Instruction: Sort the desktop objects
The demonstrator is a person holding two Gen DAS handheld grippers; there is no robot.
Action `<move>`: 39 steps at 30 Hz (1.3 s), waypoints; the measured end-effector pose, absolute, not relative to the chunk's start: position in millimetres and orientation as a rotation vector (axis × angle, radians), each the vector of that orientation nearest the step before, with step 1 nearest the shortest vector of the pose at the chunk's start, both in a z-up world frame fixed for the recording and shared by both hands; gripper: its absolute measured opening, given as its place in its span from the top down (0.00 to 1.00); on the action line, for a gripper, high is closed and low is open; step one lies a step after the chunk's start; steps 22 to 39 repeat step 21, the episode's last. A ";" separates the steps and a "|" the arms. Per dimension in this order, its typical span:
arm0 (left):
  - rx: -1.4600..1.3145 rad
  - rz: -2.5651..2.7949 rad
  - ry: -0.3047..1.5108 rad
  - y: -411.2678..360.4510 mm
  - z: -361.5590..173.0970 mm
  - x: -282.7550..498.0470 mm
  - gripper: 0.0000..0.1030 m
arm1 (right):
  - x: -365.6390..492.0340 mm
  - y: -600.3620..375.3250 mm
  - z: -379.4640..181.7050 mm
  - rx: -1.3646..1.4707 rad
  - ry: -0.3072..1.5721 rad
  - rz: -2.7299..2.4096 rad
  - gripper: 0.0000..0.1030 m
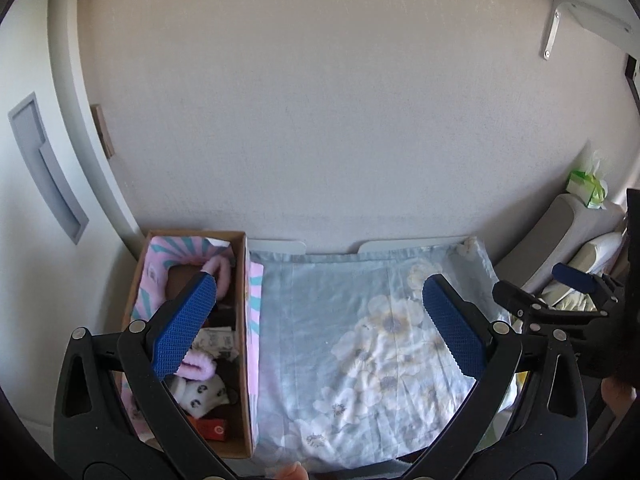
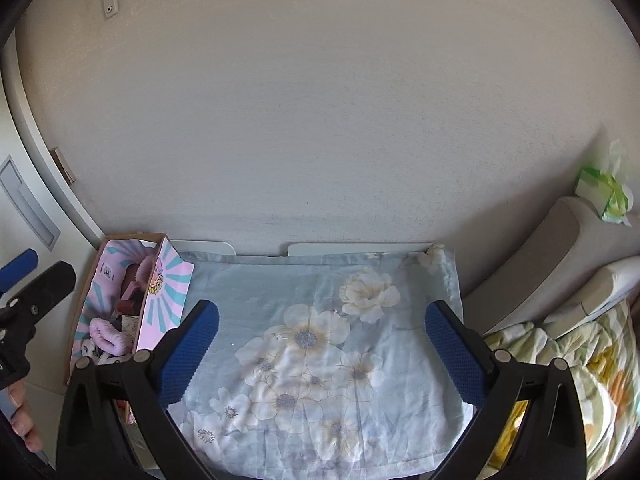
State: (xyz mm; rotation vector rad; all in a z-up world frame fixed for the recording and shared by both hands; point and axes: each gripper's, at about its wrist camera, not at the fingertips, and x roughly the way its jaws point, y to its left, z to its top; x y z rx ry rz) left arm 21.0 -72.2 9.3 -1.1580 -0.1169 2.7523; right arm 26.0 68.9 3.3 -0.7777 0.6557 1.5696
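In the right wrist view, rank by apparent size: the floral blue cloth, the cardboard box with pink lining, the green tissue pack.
1. Floral blue cloth, by far the largest.
2. Cardboard box with pink lining.
3. Green tissue pack, smallest, though it sits farther back, so its real size is unsure.

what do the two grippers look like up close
Both match: the left gripper and right gripper have black plastic arms with triangular cut-outs and silver rivets. Each finger carries a blue pad with a fine dimpled grid texture. No cables or sleeves show.
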 end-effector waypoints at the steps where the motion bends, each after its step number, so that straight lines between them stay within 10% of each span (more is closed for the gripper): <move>1: -1.160 2.759 -0.099 -70.2 5.9 22.3 0.00 | 27.0 66.1 -2.6 -0.782 0.662 1.563 0.00; 39: -1.224 2.717 -0.037 -55.6 -11.8 14.2 0.00 | 36.6 66.3 -36.7 -0.792 0.720 1.581 0.00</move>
